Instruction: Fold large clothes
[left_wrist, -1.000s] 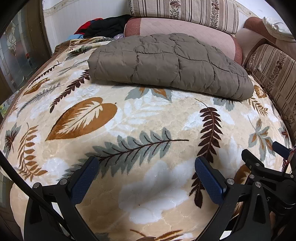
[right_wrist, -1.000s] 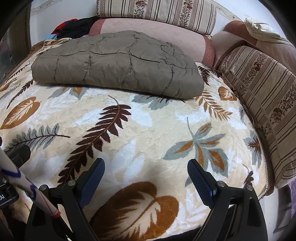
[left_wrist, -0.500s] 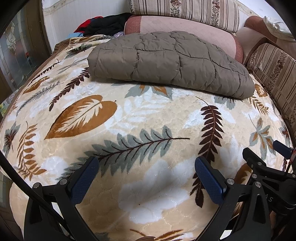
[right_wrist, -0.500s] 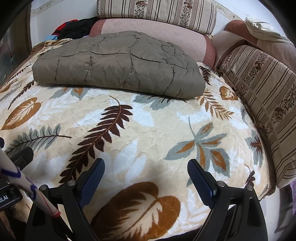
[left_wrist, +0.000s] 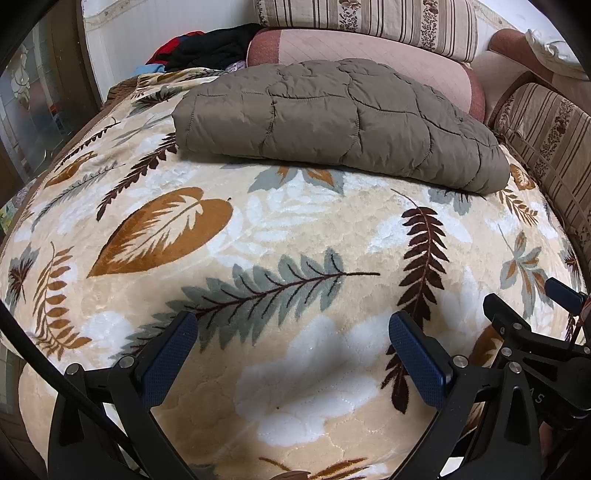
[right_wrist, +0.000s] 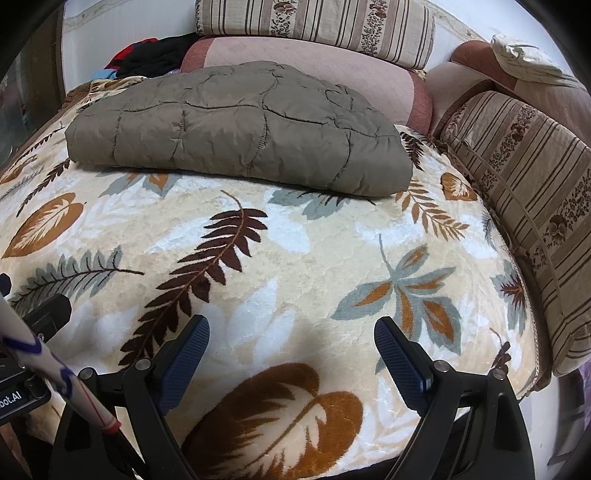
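The left gripper (left_wrist: 291, 332) is hovering over the near edge of the bed with its jaws spread wide and nothing between them. The right gripper (right_wrist: 291, 338) is doing the same just beside it, likewise gaping and holding nothing; part of its black frame is showing at the right edge of the left wrist view.

The quilted brown coat (left_wrist: 343, 122) is lying folded into a thick flat bundle at the far side of the bed, well apart from both grippers, its back edge lying against a pink bolster (left_wrist: 369, 46). It is resting on a cream leaf-patterned blanket (left_wrist: 295, 229) that is covering the whole bed.

A striped floral cushion (right_wrist: 314, 27) is sitting on top of the pink bolster, and another striped cushion (right_wrist: 524, 177) is running along the right side of the blanket. A heap of black and red clothes (left_wrist: 207, 50) is lying in the far left corner.
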